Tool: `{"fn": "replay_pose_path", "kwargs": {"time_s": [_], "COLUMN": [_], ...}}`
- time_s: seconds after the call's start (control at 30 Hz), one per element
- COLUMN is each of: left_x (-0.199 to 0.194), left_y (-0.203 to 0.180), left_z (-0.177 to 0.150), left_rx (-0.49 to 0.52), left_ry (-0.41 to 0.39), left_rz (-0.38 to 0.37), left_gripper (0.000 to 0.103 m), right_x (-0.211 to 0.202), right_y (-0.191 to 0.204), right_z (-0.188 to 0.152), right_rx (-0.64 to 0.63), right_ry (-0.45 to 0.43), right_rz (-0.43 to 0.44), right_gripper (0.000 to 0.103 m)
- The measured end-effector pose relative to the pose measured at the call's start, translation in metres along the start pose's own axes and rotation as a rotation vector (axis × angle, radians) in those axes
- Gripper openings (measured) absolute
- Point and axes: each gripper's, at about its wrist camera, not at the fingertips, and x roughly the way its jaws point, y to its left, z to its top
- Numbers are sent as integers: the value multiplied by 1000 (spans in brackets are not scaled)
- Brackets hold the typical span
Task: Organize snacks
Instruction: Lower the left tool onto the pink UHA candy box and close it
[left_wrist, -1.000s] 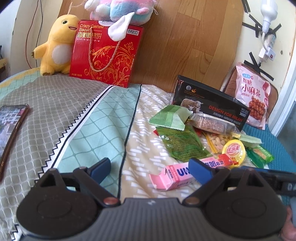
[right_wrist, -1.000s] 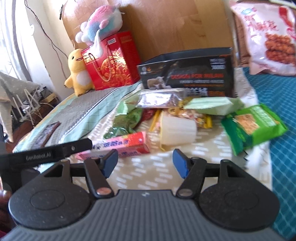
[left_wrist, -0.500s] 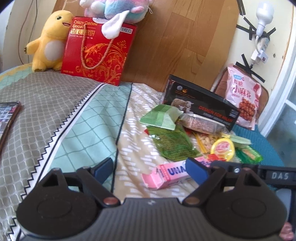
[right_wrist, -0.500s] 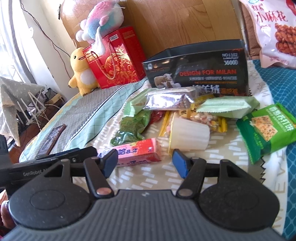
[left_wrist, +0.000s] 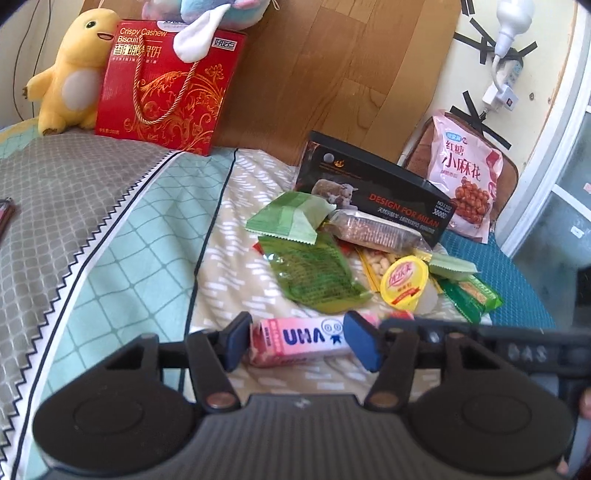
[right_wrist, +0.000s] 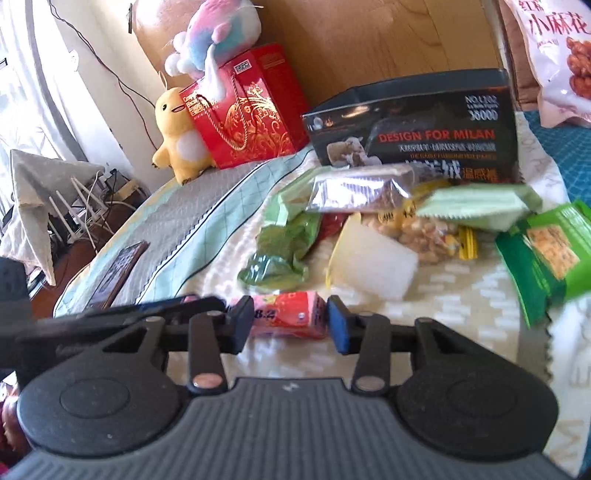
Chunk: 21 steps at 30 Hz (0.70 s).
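Note:
A pink UHA candy box (left_wrist: 303, 338) lies crosswise on the bedspread, nearest to me in a heap of snacks. My left gripper (left_wrist: 299, 341) has its jaws closing around the box's left part; its left pad (left_wrist: 236, 341) is at the box's end and the right pad overlaps the box. My right gripper (right_wrist: 290, 326) is closing around the same candy box (right_wrist: 288, 317) at its red right end. Neither pair of pads clearly presses on it. Behind it lie green packets (left_wrist: 314, 273), a yellow-lidded jelly cup (left_wrist: 404, 282) and a black carton (left_wrist: 388, 199).
A pink snack bag (left_wrist: 469, 184) leans on the wall at the far right. A red gift box (left_wrist: 162, 92) and a yellow plush toy (left_wrist: 70, 74) stand at the headboard. A phone (right_wrist: 118, 269) lies on the bed's left side. A green cracker packet (right_wrist: 550, 251) lies at the right.
Both pairs of jaws have narrowed from wide apart to close around the pink box, with both views tilted slightly. The box itself lies where it was.

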Motion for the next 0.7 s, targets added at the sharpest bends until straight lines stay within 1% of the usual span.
{"fn": "replay_pose_path", "kwargs": {"time_s": [0.13,0.2,0.3,0.37,0.43,0.5,0.6,0.7], "left_x": [1,2,-2,-9,-18,-24,-27,-21], "left_y": [-2,-4,-3,1,8,15,20,17], "left_z": [2,2,6,10,13,16,16,13], "left_rx": [14,22,31,27,22,16,10,24], "left_ry": [8,7,-10,-37,-58,-62,-44,-12], "left_rz": [-52,-62,-60,-52,-48,-51,-71,-86], "left_gripper": [56,59,66,75,77,79,79,76], "right_x": [-20,-28,-33,-34,-35,-36,-31,-27], "right_y": [1,3,6,11,15,18,24,25], "right_z": [-14,-19,-21,-19,-17,-18,-22,-25], "right_rx": [-10,-30,-69,-126,-193,-254,-343,-385], "right_ry": [-15,-15,-18,-27,-34,-25,-2,9], "right_rz": [12,21,24,-3,-22,-28,-40,-59], "right_gripper": [47,47,48,51,55,55,55,55]}}
